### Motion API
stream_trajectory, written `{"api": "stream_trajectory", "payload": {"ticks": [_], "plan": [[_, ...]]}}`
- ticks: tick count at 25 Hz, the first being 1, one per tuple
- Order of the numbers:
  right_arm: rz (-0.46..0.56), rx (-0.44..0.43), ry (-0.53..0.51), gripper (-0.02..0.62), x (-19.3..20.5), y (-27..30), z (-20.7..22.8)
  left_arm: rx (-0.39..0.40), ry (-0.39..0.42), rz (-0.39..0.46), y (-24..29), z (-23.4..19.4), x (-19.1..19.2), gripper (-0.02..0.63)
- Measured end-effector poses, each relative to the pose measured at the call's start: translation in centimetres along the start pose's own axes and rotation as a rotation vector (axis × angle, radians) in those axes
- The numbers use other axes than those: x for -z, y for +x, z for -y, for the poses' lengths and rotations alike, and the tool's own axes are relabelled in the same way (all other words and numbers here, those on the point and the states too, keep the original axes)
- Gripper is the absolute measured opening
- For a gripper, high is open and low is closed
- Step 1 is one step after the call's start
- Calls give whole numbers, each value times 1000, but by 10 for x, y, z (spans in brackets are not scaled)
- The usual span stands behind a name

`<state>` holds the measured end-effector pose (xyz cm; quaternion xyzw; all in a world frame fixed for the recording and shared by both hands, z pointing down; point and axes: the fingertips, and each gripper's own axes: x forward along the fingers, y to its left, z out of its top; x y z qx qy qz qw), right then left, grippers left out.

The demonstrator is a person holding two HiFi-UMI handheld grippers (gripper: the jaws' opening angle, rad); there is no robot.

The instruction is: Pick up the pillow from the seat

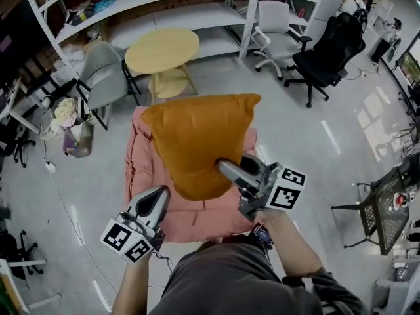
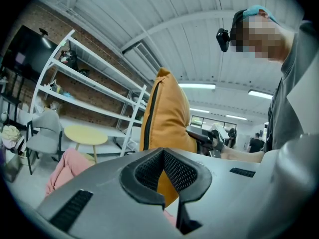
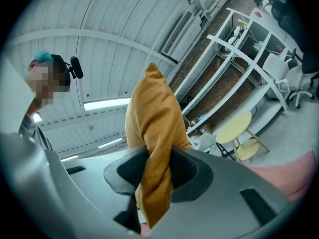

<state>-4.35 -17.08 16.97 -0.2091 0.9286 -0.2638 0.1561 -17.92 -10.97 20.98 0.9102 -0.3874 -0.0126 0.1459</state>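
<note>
Nearest: holding the left tool (image 1: pixel 159 193) low, just short of the bottom edge of the orange pillow (image 1: pixel 197 133), jaws partly apart, nothing between the pads.

Just beyond, on the right: clamping the right tool (image 3: pixel 154 169) onto a bunched fold of that pillow, jaws narrowed on the fabric, cloth squeezed between both pads and hanging out below them.

Pinched near its lower edge, standing upright, held up over the pink armchair (image 1: pixel 139 172) and covering most of the backrest from above. Cannot tell whether the bottom corner clears the cushion. Dark zipper line down one side edge in the left gripper view.

Behind the armchair: a round yellow table (image 1: pixel 162 50) with a lower shelf, and a gray chair (image 1: pixel 105 76) to its left.

Farther back: white shelving (image 1: pixel 190 15) along a brick wall, with a white office chair (image 1: pixel 275 28) and a black office chair (image 1: pixel 328 48) off to the right.
</note>
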Motion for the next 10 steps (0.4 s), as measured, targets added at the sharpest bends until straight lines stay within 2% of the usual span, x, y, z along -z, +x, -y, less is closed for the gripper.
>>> {"api": "stream_trajectory", "payload": {"ticks": [10], "plan": [[-14,10,3,126,3,-1,11,2,-12,6,6,-4,5,11]]}}
